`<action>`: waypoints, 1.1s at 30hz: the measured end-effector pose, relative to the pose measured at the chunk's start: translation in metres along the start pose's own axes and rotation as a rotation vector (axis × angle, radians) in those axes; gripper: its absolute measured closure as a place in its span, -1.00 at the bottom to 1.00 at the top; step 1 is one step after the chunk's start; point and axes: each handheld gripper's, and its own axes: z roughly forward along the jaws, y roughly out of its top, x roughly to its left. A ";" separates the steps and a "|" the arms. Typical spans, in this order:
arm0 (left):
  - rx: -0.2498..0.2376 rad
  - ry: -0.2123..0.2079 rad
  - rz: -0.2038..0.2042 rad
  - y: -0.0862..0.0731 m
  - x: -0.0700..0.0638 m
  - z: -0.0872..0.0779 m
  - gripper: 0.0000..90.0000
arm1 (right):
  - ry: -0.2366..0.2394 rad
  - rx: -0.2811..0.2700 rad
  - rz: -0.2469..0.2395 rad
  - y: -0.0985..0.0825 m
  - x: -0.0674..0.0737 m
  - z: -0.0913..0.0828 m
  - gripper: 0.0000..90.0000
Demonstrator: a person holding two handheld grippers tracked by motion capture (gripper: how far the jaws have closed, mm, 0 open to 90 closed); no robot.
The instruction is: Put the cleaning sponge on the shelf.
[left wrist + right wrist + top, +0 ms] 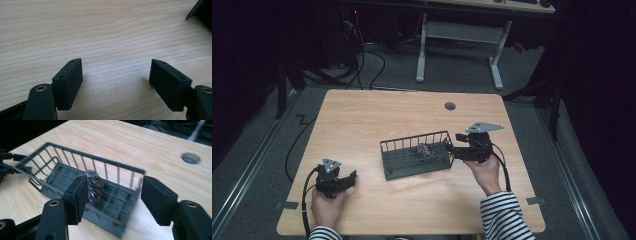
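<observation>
A dim lab or workshop: bare wooden table, floor cables, adjustable desk frame.

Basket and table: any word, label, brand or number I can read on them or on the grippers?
None: the wire basket, the metal scrubber inside it, the wooden table, the left gripper and the right gripper carry no readable writing.

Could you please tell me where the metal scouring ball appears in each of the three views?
High view: the scouring ball lies inside the wire basket, near mid-table.
Left gripper view: not in it.
Right gripper view: the ball sits centre-left, just behind one black jaw.
Shared landmark: the basket, whose corner shows top right in the left gripper view.
</observation>
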 end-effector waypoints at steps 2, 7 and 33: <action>0.001 0.003 0.002 0.000 0.000 0.000 -0.40 | -0.018 0.001 0.009 -0.004 -0.005 -0.006 -0.13; 0.002 0.005 0.004 0.000 -0.001 0.000 -0.40 | -0.044 -0.003 0.041 -0.017 -0.015 -0.020 -0.12; 0.004 0.008 0.009 0.000 -0.001 0.000 -0.40 | -0.229 0.063 0.182 -0.117 -0.056 -0.030 -0.15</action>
